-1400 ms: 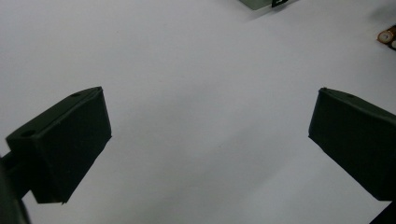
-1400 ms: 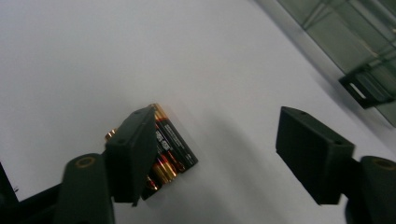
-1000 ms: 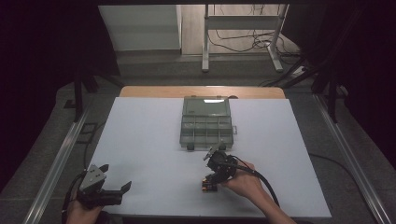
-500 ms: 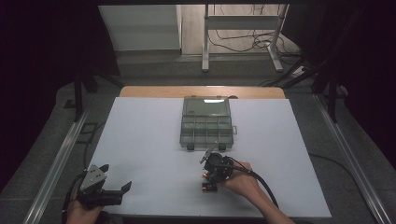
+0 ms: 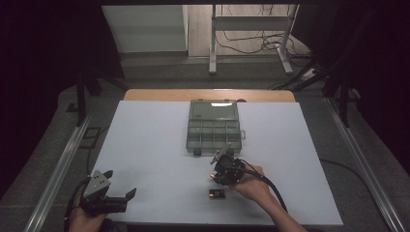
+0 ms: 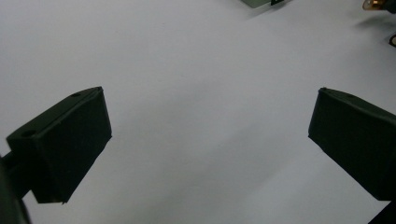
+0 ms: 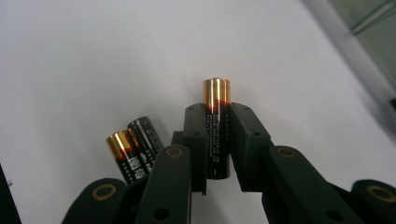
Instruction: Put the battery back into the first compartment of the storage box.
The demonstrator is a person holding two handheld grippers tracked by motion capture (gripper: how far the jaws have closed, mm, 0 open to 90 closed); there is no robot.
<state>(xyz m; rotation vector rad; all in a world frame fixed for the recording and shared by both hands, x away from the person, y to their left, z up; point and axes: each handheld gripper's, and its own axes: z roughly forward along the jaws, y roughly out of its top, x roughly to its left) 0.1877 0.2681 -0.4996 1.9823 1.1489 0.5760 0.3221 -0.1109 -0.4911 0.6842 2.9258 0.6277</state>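
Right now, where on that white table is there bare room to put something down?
The white table is bare left of the compartment box, down to the left gripper, and again right of the box. It is crowded in front of the box, where the right gripper holds a battery beside two batteries.

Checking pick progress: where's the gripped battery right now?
The battery is clamped between the jaws of the right hand-held gripper, copper end out, just in front of the organizer box, with the other batteries lying nearer the table's front edge.
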